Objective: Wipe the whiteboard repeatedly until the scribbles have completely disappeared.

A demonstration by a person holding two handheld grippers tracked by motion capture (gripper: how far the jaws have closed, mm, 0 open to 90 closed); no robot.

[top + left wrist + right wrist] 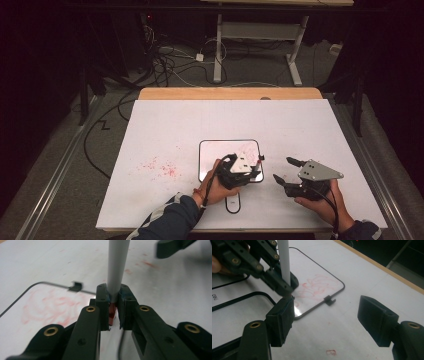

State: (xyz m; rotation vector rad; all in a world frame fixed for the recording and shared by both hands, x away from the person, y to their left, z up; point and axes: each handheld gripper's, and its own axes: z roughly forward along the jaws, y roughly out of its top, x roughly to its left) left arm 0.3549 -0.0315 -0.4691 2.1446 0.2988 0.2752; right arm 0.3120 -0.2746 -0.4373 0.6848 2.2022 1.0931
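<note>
The left gripper (248, 169) hovered over the small whiteboard with thin black rim and rounded corners (204, 145), jaws clamped tight on a slim white marker pen with red tip (115, 272). In the left gripper view the marker's barrel rose straight up between the two black pads, red tip (112, 312) poking out below them, just over the board surface; contact with the board could not be told. Faint red scribble smears (52, 305) covered the board's face. The board lay flat near the front middle of the large white table sheet (310, 125), a small black clip (329, 300) on its rim. The right gripper (286, 170) sat just to the right of the board, off it, above bare table, jaws spread wide with nothing between them. In the right gripper view its two black pads (283, 317) stood well apart, the left one near the board's corner, and the left gripper (274, 281) with the white marker (284, 262) was seen beyond it. Red specks (157, 167) marked the table sheet left of the board, well apart from both grippers. A black outlined oval shape (232, 204) was printed on the sheet just in front of the board, under the left hand (212, 187). The right hand (325, 202) held its gripper from behind, cable trailing back toward the sleeve.
</note>
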